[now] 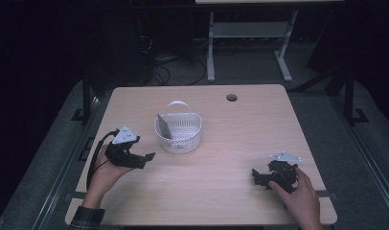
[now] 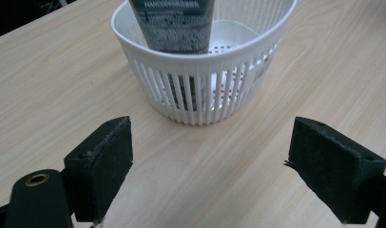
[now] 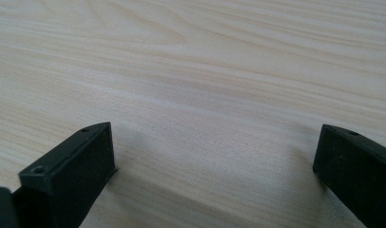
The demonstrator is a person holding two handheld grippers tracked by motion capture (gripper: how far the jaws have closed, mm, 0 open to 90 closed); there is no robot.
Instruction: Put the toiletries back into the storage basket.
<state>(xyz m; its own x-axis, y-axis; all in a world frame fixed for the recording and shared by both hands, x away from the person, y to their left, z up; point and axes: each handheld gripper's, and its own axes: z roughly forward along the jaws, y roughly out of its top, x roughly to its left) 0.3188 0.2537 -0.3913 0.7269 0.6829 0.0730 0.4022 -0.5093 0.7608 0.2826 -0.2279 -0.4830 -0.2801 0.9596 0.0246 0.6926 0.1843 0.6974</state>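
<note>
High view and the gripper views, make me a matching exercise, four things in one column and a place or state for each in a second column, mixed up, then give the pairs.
1. white basket
2. dark tube
3. left gripper
4. right gripper

A. jaws open over bare wood near the table's right front
B. leaning inside the basket
C. standing mid-table, handle up
D. jaws open, facing the basket

Pairs: 1-C, 2-B, 3-D, 4-A

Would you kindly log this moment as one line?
left tool: open, empty, facing basket | tube: leaning inside basket | right tool: open, empty, over table
</note>
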